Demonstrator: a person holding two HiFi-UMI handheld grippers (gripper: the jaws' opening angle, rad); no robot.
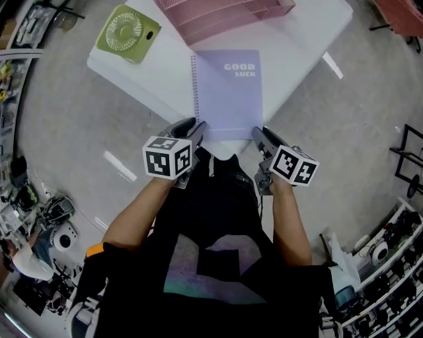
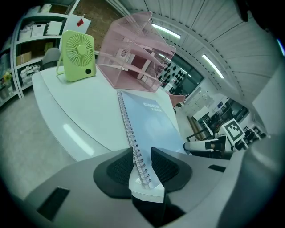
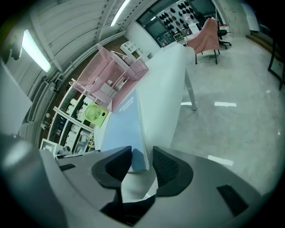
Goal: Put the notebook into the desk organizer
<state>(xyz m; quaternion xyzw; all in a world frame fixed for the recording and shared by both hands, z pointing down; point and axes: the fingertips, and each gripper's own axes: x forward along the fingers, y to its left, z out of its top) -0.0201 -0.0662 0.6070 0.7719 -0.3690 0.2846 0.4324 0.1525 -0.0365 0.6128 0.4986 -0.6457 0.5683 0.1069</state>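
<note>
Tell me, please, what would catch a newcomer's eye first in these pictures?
The lilac spiral notebook lies flat at the near corner of the white table, with the left gripper and the right gripper each straddling one of its near corners. Behind it sit a pink desk organizer and a green desk fan.

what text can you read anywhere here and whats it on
"GOOD LUCK": on the notebook cover, head view.
Same print in both gripper views: too blurred to read.
Marker cubes: black-and-white square patterns, no letters.
Fan and organizer: no readable text.
Shelf items around the room: too small.
</note>
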